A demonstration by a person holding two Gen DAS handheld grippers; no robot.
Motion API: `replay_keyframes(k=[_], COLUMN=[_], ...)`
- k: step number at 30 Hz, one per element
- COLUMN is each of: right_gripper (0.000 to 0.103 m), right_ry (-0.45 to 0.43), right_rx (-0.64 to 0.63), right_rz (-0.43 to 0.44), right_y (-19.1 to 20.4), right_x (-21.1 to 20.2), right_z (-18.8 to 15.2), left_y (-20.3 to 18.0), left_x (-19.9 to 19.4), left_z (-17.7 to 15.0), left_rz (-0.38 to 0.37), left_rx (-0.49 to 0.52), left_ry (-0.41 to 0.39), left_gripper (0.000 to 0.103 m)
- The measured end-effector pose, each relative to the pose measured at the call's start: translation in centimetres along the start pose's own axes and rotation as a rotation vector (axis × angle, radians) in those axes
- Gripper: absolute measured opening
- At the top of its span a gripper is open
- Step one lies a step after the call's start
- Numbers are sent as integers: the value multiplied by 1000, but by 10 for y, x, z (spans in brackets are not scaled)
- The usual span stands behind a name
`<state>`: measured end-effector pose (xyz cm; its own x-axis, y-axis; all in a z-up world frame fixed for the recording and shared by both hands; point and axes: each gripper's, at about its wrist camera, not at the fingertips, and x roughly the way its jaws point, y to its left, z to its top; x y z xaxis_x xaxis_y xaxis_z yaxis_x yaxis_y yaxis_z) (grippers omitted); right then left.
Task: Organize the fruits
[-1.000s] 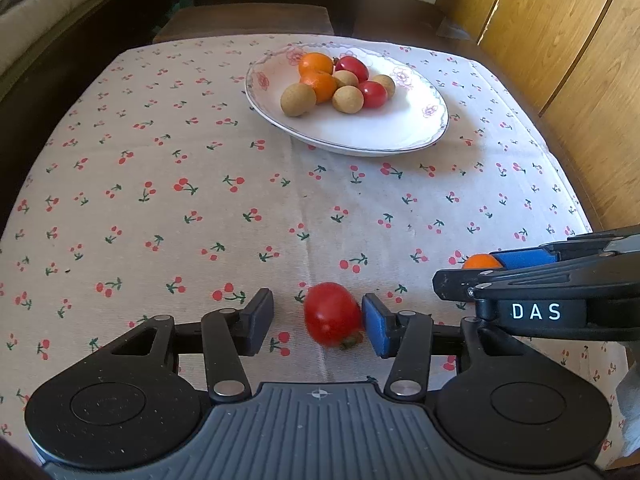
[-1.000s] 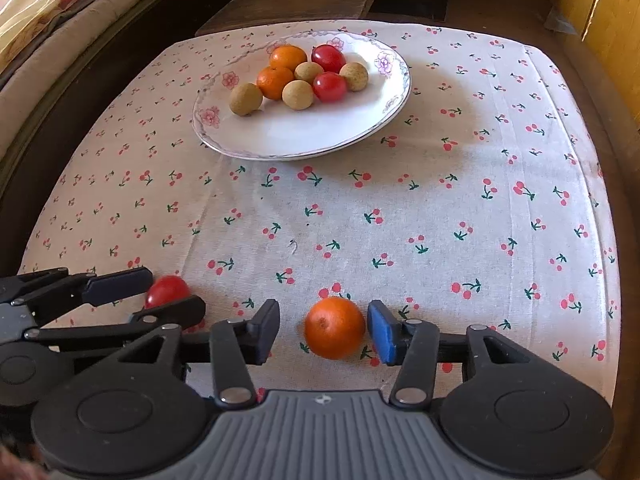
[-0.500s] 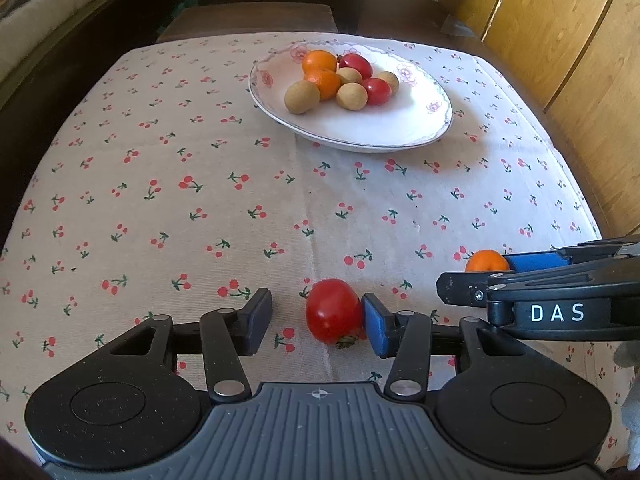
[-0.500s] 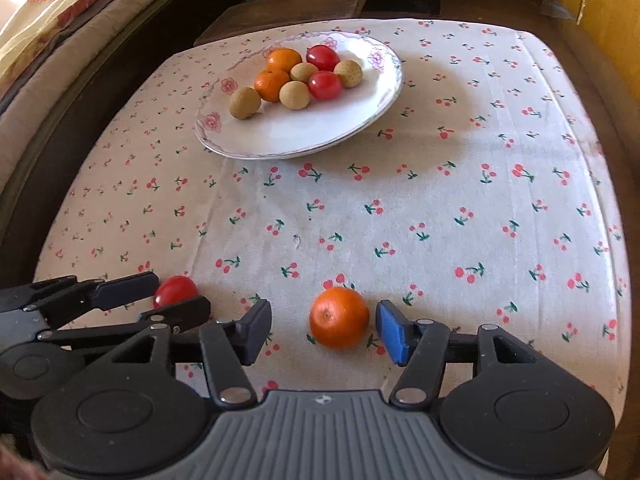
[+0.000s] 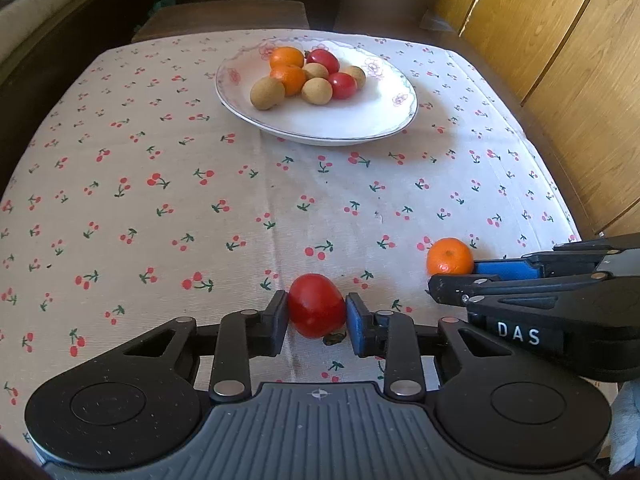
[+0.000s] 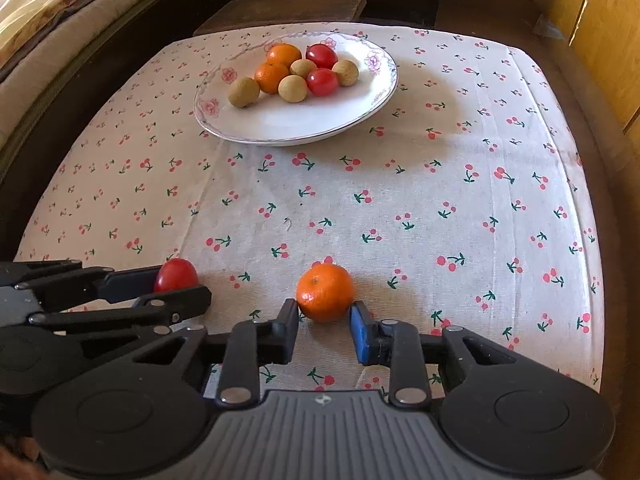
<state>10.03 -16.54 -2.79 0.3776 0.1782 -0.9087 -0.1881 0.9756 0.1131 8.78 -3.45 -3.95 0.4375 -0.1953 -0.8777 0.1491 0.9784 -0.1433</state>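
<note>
A cherry-print cloth point(image 5: 160, 200) covers the bench. At the bottom of the left wrist frame the left hand-held gripper point(image 5: 316, 316) pinches a tomato point(image 5: 316, 310), while in the right wrist frame the right hand-held gripper point(image 6: 325, 326) sits narrowed around a mandarin point(image 6: 325, 292), contact unclear. Toward the top, the plate point(image 5: 360, 120) already holds eight fruits, so these two appear to be what is left.

Tomato point(image 6: 176, 274) half hidden behind left tongs point(image 6: 176, 288) in right view
</note>
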Motion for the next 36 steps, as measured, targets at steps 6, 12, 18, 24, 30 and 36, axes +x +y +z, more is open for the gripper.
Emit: replay_keyframes(k=[6, 12, 18, 24, 30, 36], right_gripper=[29, 29, 24, 21, 22, 25], right_ry=[-3, -11, -30, -52, -31, -37], right_rx=[13, 25, 28, 42, 46, 66], right_rz=[3, 8, 19, 28, -1, 37], right_y=[-1, -5, -4, -5, -8, -11], right_x=[-2, -7, -13, -18, -8, -11], right_z=[0, -2, 1, 5, 10, 20], left_y=[-2, -1, -3, -4, -1, -3], left_x=[-1, -5, -11, -15, -6, -6], left_z=[1, 2, 7, 14, 10, 7], left_rz=[-4, -8, -27, -39, -27, -30], left_rx=[4, -4, -8, -12, -24, -11], left_ry=[-1, -10, -30, -50, -21, -20], left_gripper=[38, 38, 36, 36, 35, 40])
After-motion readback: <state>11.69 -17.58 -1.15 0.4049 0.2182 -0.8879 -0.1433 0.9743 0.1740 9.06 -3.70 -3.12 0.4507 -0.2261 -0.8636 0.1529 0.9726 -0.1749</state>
